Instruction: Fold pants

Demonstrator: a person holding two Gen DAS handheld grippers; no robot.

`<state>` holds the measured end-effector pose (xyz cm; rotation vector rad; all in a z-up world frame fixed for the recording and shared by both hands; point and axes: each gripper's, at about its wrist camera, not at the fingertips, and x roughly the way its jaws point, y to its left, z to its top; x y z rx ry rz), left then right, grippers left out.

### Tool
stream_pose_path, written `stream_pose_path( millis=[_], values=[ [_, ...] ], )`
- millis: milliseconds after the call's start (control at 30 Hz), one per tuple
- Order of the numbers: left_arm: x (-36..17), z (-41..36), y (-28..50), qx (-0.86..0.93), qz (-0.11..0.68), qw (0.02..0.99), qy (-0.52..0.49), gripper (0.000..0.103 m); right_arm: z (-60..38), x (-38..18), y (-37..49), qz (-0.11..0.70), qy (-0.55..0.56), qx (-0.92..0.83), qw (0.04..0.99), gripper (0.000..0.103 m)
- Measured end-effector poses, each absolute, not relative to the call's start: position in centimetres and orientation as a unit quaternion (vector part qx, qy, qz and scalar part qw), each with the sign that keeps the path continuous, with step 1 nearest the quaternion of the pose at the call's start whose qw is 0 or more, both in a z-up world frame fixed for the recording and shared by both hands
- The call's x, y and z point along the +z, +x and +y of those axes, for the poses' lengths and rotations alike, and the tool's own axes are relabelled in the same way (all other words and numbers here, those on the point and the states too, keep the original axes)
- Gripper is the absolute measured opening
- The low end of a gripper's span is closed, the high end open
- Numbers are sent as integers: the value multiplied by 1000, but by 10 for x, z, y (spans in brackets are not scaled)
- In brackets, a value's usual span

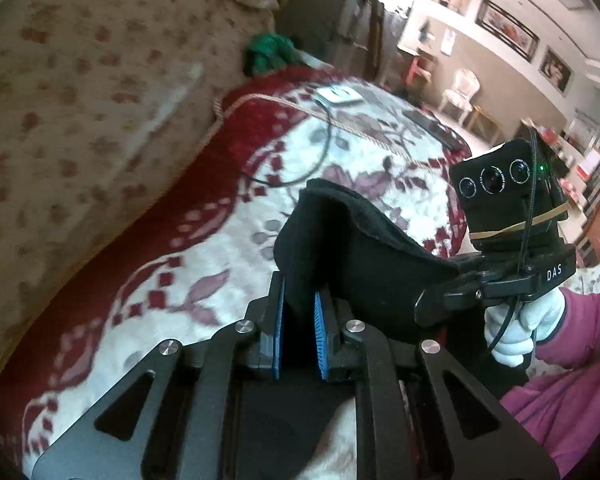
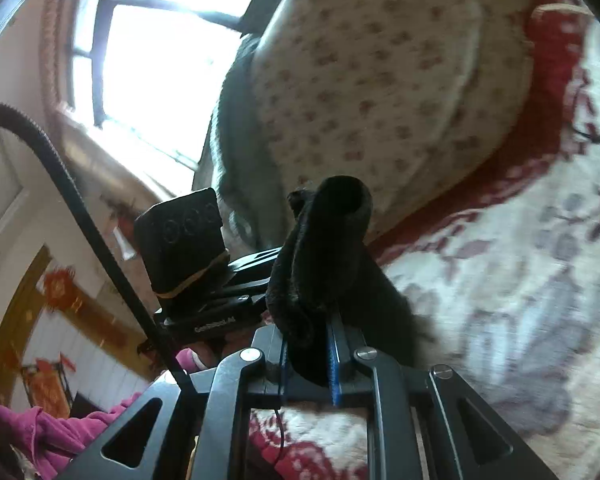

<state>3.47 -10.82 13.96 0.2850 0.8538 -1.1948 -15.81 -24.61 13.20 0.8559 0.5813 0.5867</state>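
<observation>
Left gripper clamped on black pants, blue pads pinching a fold of the fabric. Right gripper also clamped on the pants, cloth bunched up between its pads. Pants held above a red-and-white floral blanket, stretched between both grippers. Beige floral cushion far left. White-gloved hand, magenta sleeve at right.
</observation>
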Motion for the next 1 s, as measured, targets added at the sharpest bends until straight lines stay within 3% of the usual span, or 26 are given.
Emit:
stream_pose_path(
  millis=[400,767,833,867,900,933,1000],
  values=[
    [126,18,34,-460,404,789,57,9,-127,124,-97,341,359,366,788,14],
    [49,133,33,-312,486,816,-35,9,-22,34,-38,466,314,386,732,15],
    [46,148,32,-299,491,816,-65,9,-12,31,-35,468,296,380,741,22],
    [46,157,28,-288,488,820,-78,10,-8,34,-34,469,290,384,741,33],
    [48,162,25,-280,485,824,-85,14,-6,37,-34,470,290,393,735,40],
    [51,166,20,-275,480,827,-96,25,-5,40,-33,470,294,406,726,49],
    [58,166,17,-275,477,828,-112,45,-9,49,-36,470,301,424,714,50]
  ],
)
